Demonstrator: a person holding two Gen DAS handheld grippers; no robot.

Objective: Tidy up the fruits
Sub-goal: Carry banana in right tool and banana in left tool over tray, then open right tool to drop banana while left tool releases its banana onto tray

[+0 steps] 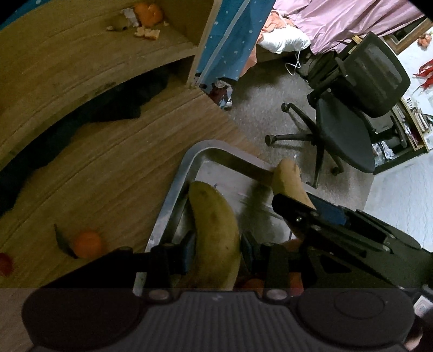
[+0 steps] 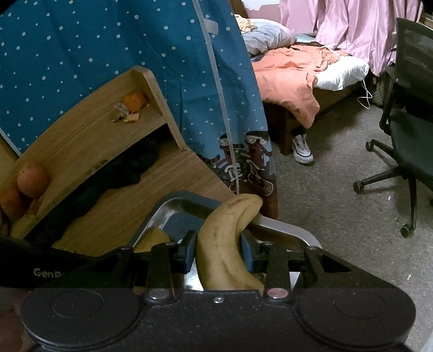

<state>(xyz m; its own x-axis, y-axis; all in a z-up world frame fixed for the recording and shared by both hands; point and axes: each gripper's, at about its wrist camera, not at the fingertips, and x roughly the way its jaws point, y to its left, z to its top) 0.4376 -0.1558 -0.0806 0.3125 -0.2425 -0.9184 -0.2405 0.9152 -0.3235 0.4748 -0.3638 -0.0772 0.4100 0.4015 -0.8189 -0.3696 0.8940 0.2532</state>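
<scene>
In the left wrist view my left gripper (image 1: pixel 217 251) is shut on a yellow-green banana (image 1: pixel 213 224) that hangs over the metal tray (image 1: pixel 173 195) at the corner of the wooden desk. My right gripper (image 1: pixel 295 214) comes in from the right, shut on a second banana (image 1: pixel 286 178) above the tray's far rim. In the right wrist view the right gripper (image 2: pixel 219 251) clamps that yellow banana (image 2: pixel 224 243) over the tray (image 2: pixel 173 205). The left gripper's banana (image 2: pixel 154 238) shows just left of it. Orange fruit (image 1: pixel 254 284) peeks out under the left fingers.
A loose orange (image 1: pixel 88 243) lies on the desk left of the tray, a red fruit (image 1: pixel 5 264) at the frame edge. The upper shelf holds a peeled orange with scraps (image 1: pixel 147 16) and whole oranges (image 2: pixel 32 180). A black office chair (image 1: pixel 360 108) stands on the carpet.
</scene>
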